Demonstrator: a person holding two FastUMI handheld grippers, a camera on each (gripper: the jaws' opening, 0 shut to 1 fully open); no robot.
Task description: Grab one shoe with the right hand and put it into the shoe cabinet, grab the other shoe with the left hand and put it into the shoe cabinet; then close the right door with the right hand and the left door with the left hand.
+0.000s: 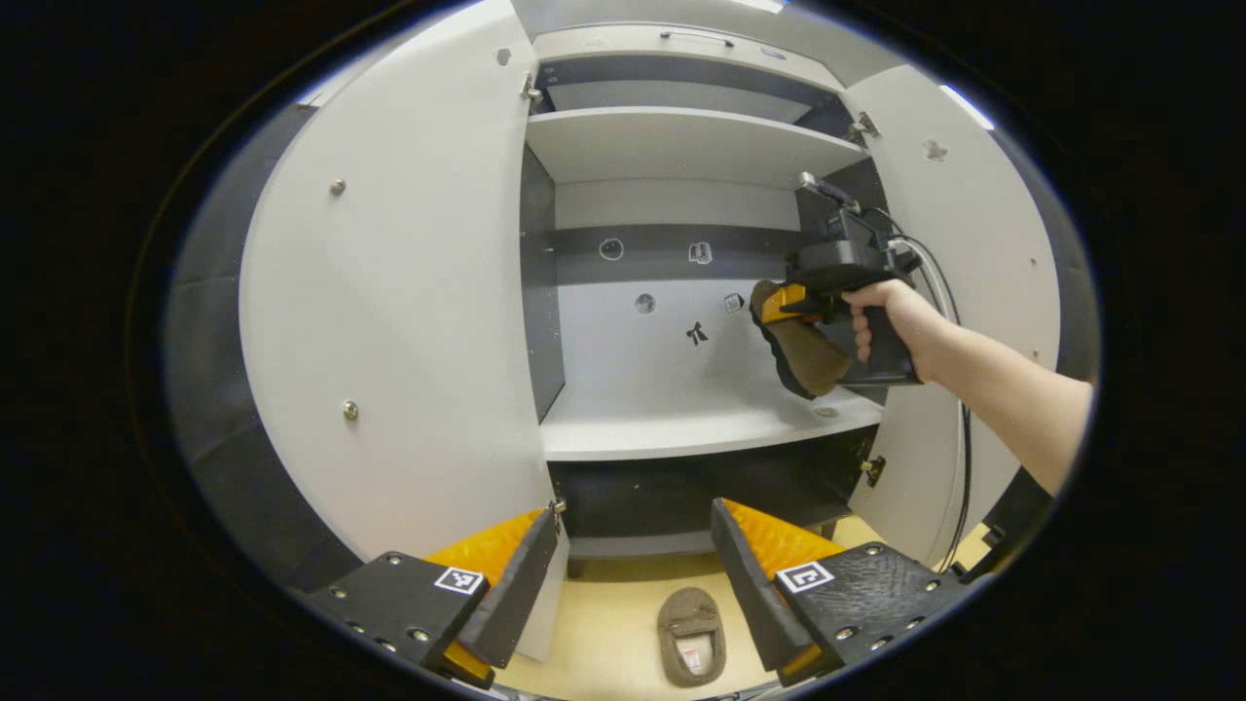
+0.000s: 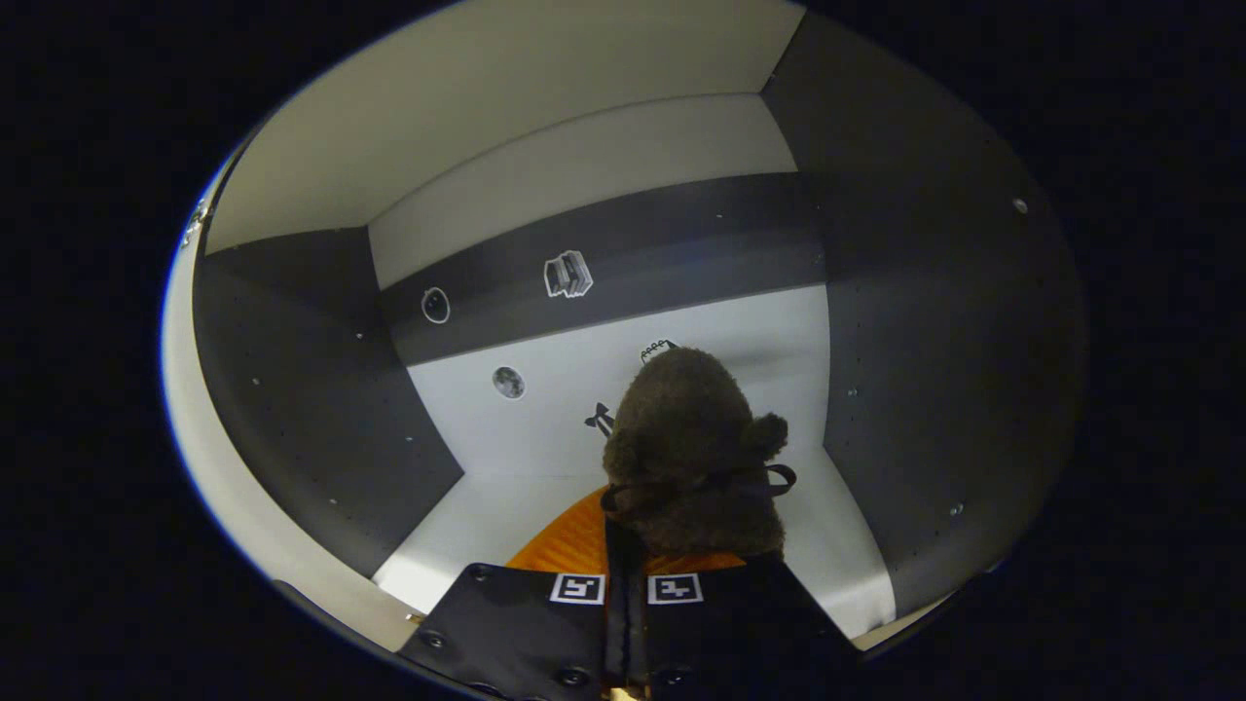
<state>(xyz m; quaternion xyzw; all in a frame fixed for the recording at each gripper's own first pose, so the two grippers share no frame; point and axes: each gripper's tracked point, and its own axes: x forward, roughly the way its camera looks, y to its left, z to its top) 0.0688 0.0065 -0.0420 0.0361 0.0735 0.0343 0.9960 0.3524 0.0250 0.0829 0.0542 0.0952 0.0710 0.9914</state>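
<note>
A white shoe cabinet (image 1: pixel 681 428) stands with both doors swung wide. In the left gripper view a hand holds my right gripper (image 1: pixel 779 316) inside the middle compartment, shut on a brown fuzzy shoe (image 1: pixel 803 355) that hangs tilted above the shelf. In the right gripper view that shoe (image 2: pixel 691 458) sits pinched between the two fingers of my right gripper (image 2: pixel 623 545), its toe toward the back wall. The other brown shoe (image 1: pixel 690 633) lies on the yellowish floor below. My left gripper (image 1: pixel 633 570) hovers open above it, with nothing between its fingers.
The left door (image 1: pixel 409 321) stands close on my left and the right door (image 1: pixel 973 273) behind the holding arm. An upper shelf (image 1: pixel 681 141) and a dark lower compartment (image 1: pixel 701 492) frame the middle shelf (image 2: pixel 467 526). Small stickers dot the back wall.
</note>
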